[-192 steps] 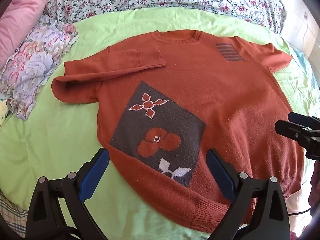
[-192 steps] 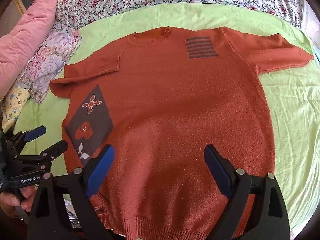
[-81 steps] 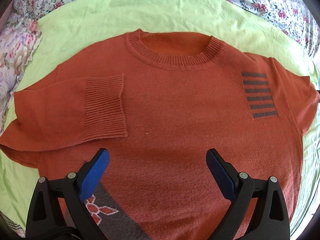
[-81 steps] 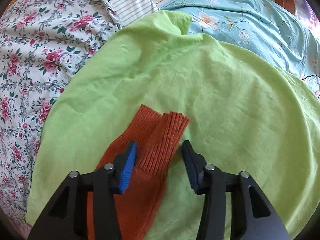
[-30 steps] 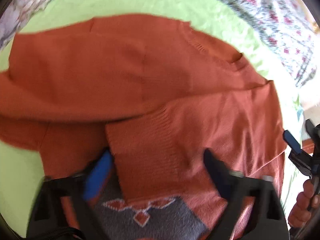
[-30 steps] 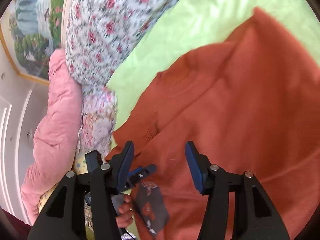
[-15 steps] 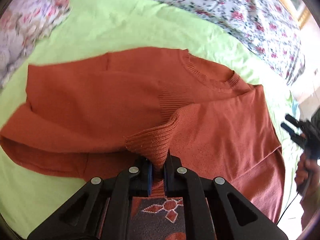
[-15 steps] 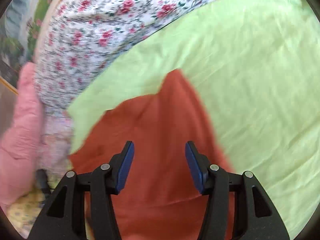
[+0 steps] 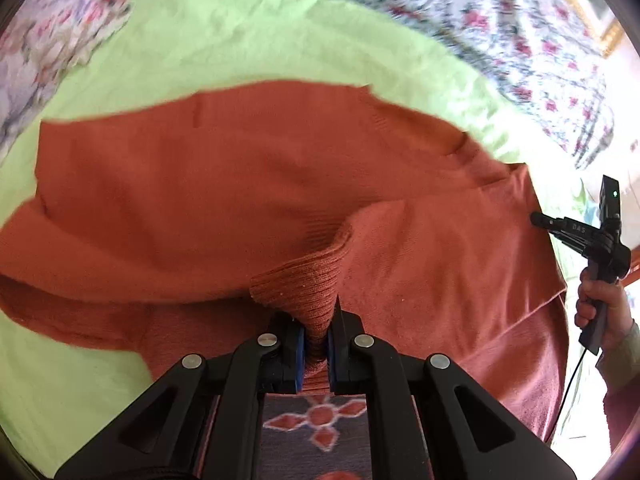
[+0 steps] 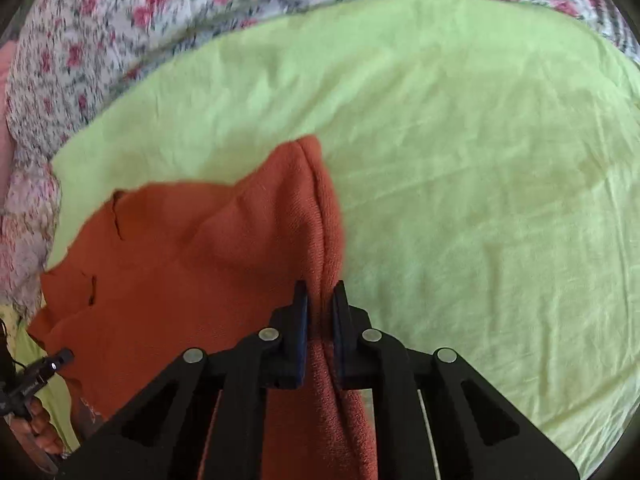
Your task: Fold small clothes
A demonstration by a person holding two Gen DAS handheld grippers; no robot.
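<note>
Rust-orange knit fills both views: we have the sweater [image 9: 224, 184] lying on a green sheet [image 9: 248, 44] spread over the bed, its patterned grey panel [image 9: 316, 428] just below our left gripper [image 9: 316, 344]. That gripper is clamped tight on the ribbed cuff [image 9: 308, 280] of a sleeve drawn across the chest. Our right gripper [image 10: 319, 320] is pinched on the sweater's side edge [image 10: 320, 216], with bare sheet to its right. By our reading, we are mid-fold, with the sleeves being tucked in and the right side about to follow. Next, we judge, the cuff needs laying flat and letting go, and the right edge wants carrying over toward the middle without dragging the body askew. A flowered bedspread [image 10: 100, 16] rims the far side.
</note>
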